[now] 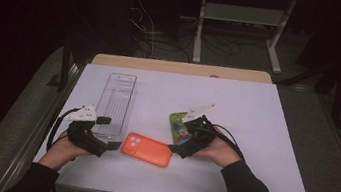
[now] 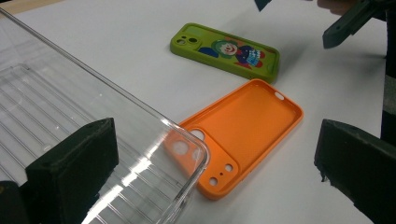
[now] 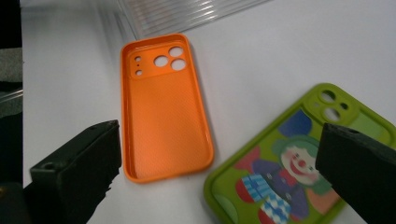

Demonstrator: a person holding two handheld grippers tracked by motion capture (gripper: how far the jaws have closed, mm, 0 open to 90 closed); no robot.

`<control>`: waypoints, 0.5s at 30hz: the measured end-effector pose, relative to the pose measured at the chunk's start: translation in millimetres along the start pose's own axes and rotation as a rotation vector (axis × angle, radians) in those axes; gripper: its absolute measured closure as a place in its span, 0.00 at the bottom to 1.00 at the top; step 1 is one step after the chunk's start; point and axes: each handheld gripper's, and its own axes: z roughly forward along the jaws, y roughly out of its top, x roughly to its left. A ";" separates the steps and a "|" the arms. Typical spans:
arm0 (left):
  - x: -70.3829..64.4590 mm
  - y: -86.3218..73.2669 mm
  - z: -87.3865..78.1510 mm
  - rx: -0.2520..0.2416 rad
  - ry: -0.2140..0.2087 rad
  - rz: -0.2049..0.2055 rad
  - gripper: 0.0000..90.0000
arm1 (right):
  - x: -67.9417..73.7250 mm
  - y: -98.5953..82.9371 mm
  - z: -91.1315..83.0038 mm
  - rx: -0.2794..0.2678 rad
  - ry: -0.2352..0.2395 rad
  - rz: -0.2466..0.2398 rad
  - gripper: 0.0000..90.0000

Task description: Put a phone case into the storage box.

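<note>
Near the front edge of the desk (image 1: pixel 246 187), the orange phone case (image 1: pixel 147 149) lies flat, hollow side up, between both grippers. The right gripper (image 1: pixel 177 150) and left gripper (image 1: pixel 107 143) have wide jaws holding nothing. Next, I think, one must pinch its rim.

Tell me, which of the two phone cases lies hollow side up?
The orange case: its open inside faces up, while the green case lies with its printed clown back upward.
</note>
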 end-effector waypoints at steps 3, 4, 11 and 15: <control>-0.2 0.0 -0.2 -0.001 0.000 0.003 0.00 | 1.7 5.8 9.7 0.005 0.004 -0.019 0.00; -0.4 0.0 0.0 -0.003 0.001 0.001 0.00 | 3.9 9.5 15.3 0.013 0.006 -0.028 0.00; -0.6 0.4 0.2 0.006 -0.005 0.010 0.00 | 12.2 16.3 35.5 0.052 0.020 -0.056 0.00; -0.8 0.3 0.7 0.003 -0.006 0.005 0.00 | 16.1 18.8 47.4 0.068 0.029 -0.063 0.00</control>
